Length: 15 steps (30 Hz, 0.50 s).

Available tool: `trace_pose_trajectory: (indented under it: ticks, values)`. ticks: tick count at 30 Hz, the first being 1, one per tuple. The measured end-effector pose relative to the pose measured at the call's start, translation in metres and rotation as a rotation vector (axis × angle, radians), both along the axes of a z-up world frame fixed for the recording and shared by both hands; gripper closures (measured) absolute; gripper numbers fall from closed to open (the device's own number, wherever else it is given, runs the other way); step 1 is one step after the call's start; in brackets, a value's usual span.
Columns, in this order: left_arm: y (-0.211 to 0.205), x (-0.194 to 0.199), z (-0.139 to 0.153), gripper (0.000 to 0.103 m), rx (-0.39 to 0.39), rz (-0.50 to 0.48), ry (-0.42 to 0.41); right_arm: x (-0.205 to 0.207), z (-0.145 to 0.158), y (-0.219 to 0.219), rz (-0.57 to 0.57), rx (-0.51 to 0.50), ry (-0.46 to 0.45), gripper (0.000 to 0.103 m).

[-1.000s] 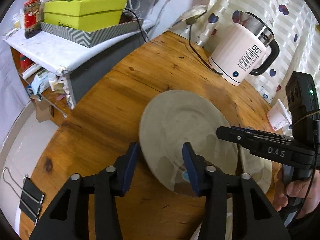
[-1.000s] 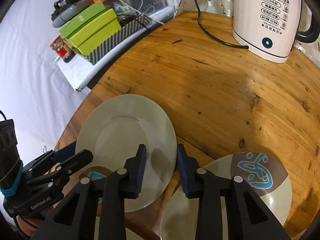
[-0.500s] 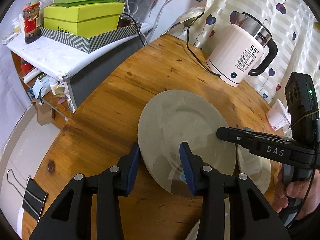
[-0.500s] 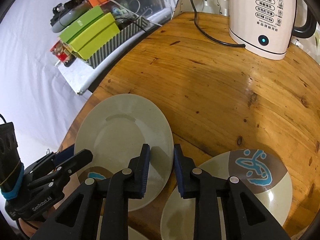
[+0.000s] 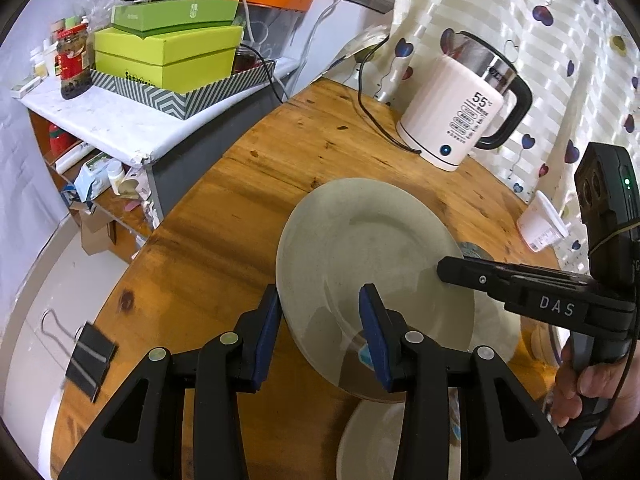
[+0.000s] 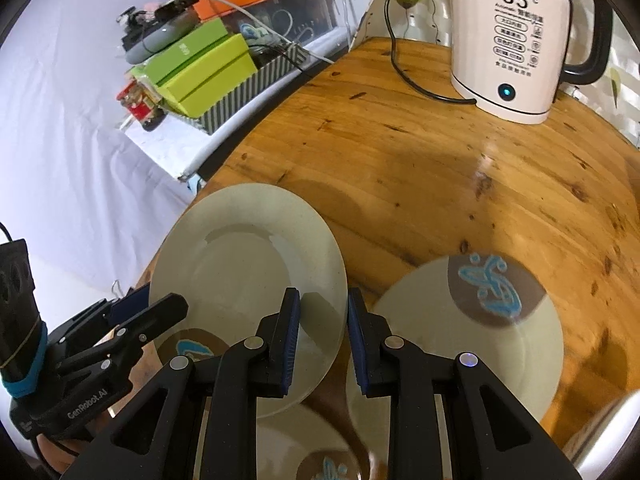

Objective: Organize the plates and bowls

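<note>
A plain beige plate [image 5: 372, 264] [image 6: 248, 276] is held above the round wooden table [image 5: 224, 216], tilted. My left gripper [image 5: 320, 324] straddles its near left rim with jaws a hand's width apart. My right gripper [image 6: 320, 320] grips the plate's right rim, jaws closed on it; it shows in the left wrist view [image 5: 444, 270] at the plate's right edge. Below lie patterned plates with brown patches and blue motifs [image 6: 484, 292] [image 6: 192, 348] [image 6: 324, 464].
A white electric kettle [image 5: 456, 116] [image 6: 516, 40] with a black cord [image 5: 372, 116] stands at the table's far side. A shelf with green boxes [image 5: 168, 56] is at left. A binder clip [image 5: 86, 360] lies at the table's left edge. A white cup [image 5: 540, 228] is at right.
The plate has risen and tilted, lifted off the patterned plates. My right gripper's jaws have narrowed onto its rim. Both grippers have moved up with it.
</note>
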<state>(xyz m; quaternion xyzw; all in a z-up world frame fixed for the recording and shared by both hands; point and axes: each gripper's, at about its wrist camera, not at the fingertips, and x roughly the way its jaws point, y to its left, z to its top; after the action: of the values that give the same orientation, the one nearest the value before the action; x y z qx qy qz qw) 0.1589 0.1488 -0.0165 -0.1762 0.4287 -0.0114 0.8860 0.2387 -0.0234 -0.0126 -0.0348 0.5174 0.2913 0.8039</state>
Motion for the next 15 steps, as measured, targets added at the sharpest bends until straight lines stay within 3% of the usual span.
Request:
trace_pose_trajectory:
  ticks: [15]
  values:
    - [-0.03,-0.052,0.008,0.062,0.013,-0.043,0.01,-0.066,0.002,-0.034,-0.043,0.004,0.017,0.08]
